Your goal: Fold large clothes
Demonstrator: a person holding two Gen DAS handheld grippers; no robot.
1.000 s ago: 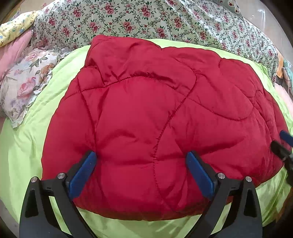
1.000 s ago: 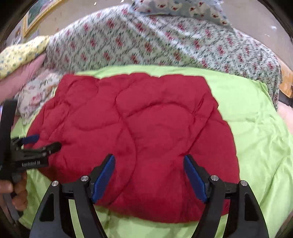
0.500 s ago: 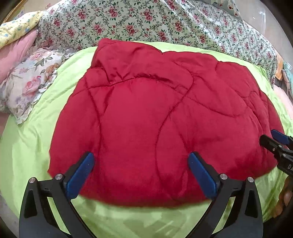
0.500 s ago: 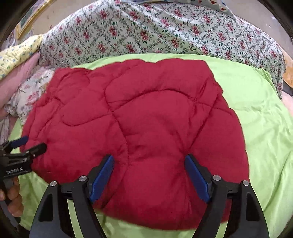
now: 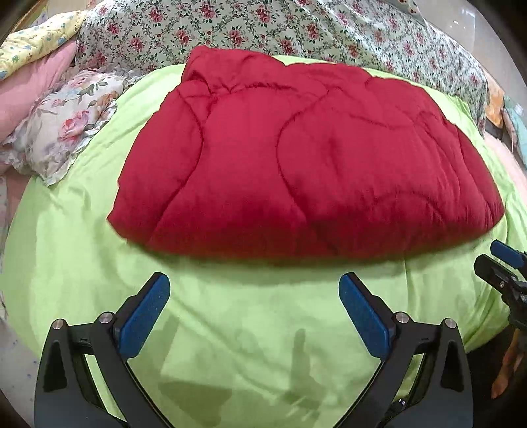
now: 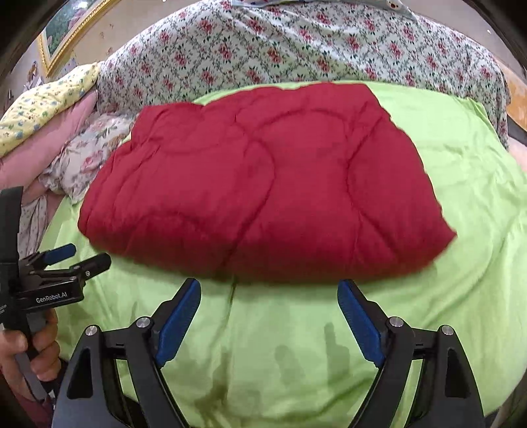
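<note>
A red quilted garment (image 5: 306,154) lies folded into a thick flat bundle (image 6: 263,184) on the lime green sheet (image 5: 230,316). My left gripper (image 5: 253,283) hovers over bare sheet just short of the bundle's near edge, jaws wide apart and empty. My right gripper (image 6: 268,288) sits likewise in front of the near edge, its jaws opening with nothing between them. Each gripper shows in the other's view: the right gripper (image 5: 500,260) at the right edge, the left gripper (image 6: 75,258) at the left edge, held by a hand (image 6: 33,355).
A floral cover (image 6: 296,42) rises behind the garment. A floral pillow (image 5: 62,121), a pink cushion (image 5: 33,79) and a yellow pillow (image 6: 42,98) lie at the left. A framed picture (image 6: 66,29) hangs at the upper left.
Both grippers have drawn back off the red garment toward me; their fingers were over it and now stand over the green sheet. The right jaws have spread a little wider.
</note>
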